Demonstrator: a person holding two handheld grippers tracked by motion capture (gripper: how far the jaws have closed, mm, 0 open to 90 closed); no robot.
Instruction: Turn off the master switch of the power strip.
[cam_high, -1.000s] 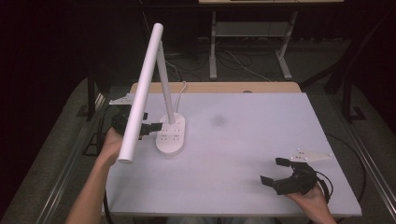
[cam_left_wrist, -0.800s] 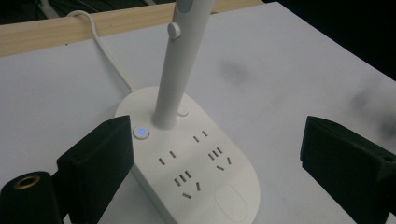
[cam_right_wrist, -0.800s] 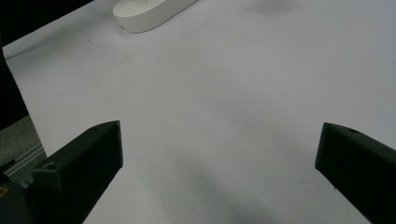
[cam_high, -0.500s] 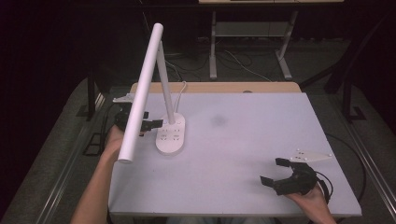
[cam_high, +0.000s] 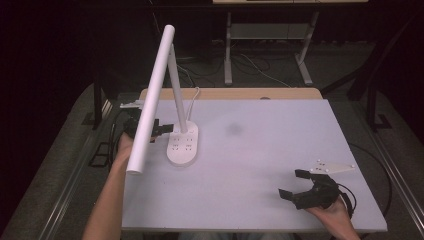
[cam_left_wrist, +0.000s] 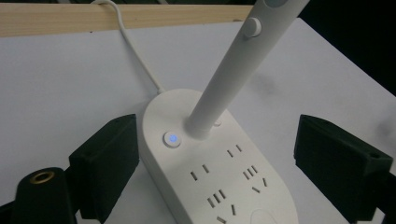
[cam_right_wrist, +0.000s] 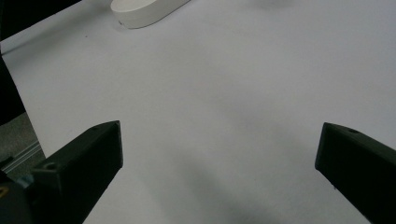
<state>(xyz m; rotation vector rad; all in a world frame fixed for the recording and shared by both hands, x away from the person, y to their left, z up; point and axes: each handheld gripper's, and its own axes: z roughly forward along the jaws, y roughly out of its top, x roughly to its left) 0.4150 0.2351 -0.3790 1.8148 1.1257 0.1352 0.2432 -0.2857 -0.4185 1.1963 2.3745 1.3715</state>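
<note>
Left gripper view: left gripper (cam_left_wrist: 215, 172) jaws spread, just been closing, around the lamp base (cam_left_wrist: 219, 177); right gripper (cam_high: 300, 186) jaws spread over bare bench (cam_high: 280, 135).

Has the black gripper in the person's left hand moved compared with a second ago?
Yes. The left gripper has moved rightward, closer to the white oval lamp base, its open jaws closing slightly on either side.

Smooth white plastic lamp base (cam_left_wrist: 219, 177), matt table (cam_high: 280, 150)
</note>
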